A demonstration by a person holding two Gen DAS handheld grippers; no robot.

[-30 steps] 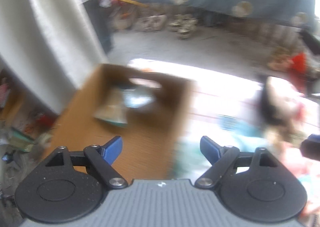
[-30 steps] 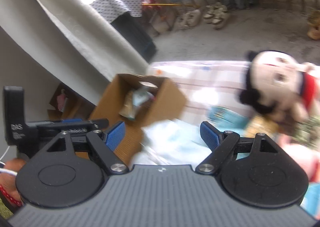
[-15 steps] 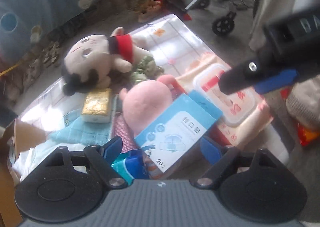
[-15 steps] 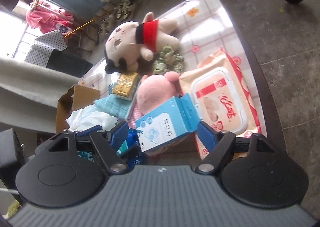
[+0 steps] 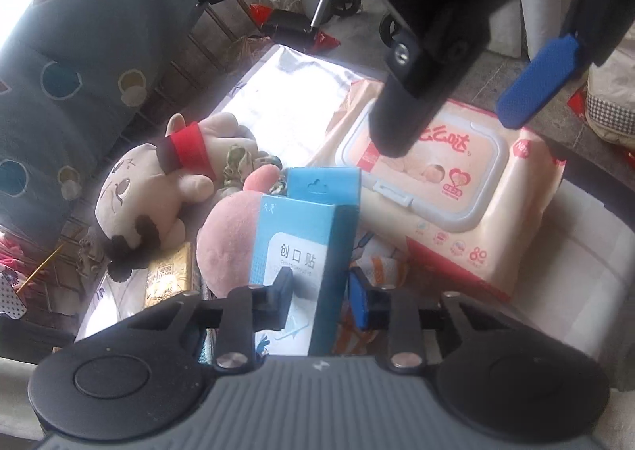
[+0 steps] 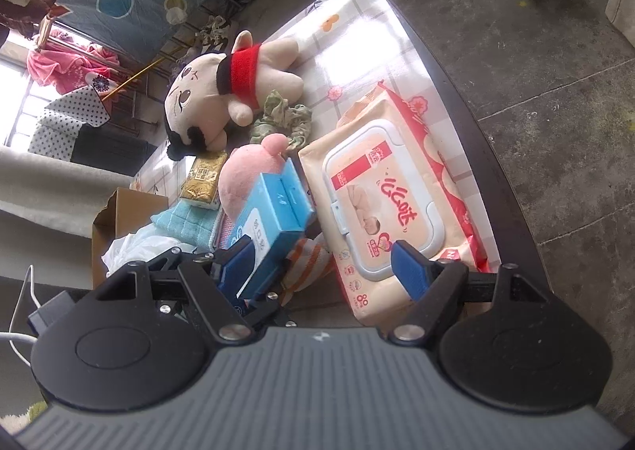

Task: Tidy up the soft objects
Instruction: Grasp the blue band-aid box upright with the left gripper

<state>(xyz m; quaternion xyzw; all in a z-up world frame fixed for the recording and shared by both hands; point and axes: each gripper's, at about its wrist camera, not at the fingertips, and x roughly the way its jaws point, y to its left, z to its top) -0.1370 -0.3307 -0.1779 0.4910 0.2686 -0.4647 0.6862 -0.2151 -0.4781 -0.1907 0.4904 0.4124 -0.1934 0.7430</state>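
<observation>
A blue plaster box [image 5: 305,251] stands on edge against a pink plush [image 5: 230,235]. My left gripper [image 5: 319,297] holds it near its lower end, jaws closing, pads against its sides. The right wrist view shows the same box [image 6: 274,212] in the left gripper's fingers. My right gripper [image 6: 321,267] is open over a pink wipes pack [image 6: 389,204], with nothing between its pads. In the left wrist view, the right gripper [image 5: 452,128] hangs above the wipes pack [image 5: 456,180]. A doll with a red band [image 6: 210,100] lies behind the pink plush [image 6: 254,168].
A gold packet [image 6: 204,176], a teal cloth [image 6: 186,224], a green scrunchie [image 6: 285,116] and an orange-striped item [image 6: 313,255] crowd the table. A cardboard box [image 6: 119,212] and a white bag [image 6: 131,247] sit at the left. The table's dark edge [image 6: 476,156] borders concrete floor.
Both grippers swung from the cardboard box over to the pile. The left jaws closed on the blue box, which tipped up on edge. The right gripper came in over the wipes pack.
</observation>
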